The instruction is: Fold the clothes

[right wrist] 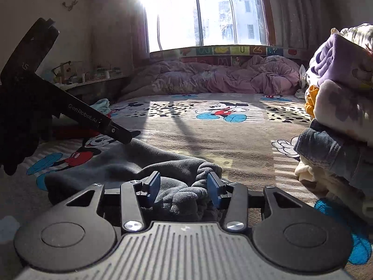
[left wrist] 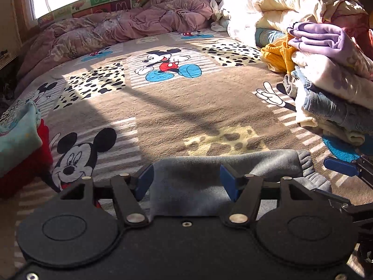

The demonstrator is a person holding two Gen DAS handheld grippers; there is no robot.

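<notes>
Nearest my left lens, the left hand-held gripper (left wrist: 186,182) has its blue pads spread wide, with a smooth fold of the grey fleece garment (left wrist: 223,172) lying between them; I cannot tell whether the pads touch it. From the right wrist view I see the same soft garment (right wrist: 130,161) spread low across the bed, bunched into a lumpy ribbed cuff between the blue pads of the right hand-held gripper (right wrist: 183,187), which also stands open.

Beneath it all lies the plush blanket (left wrist: 186,107), brown with cartoon mice and spotted patches, partly sunlit. A rumpled mauve quilt (left wrist: 130,25) lies along the far edge under the window (right wrist: 205,11). To my right a tall stack of clothes (left wrist: 331,70) rises: lilac knit, floral cream fleece, blue denim, mustard yarn. At left sits a teal piece on something red (left wrist: 21,147).
</notes>
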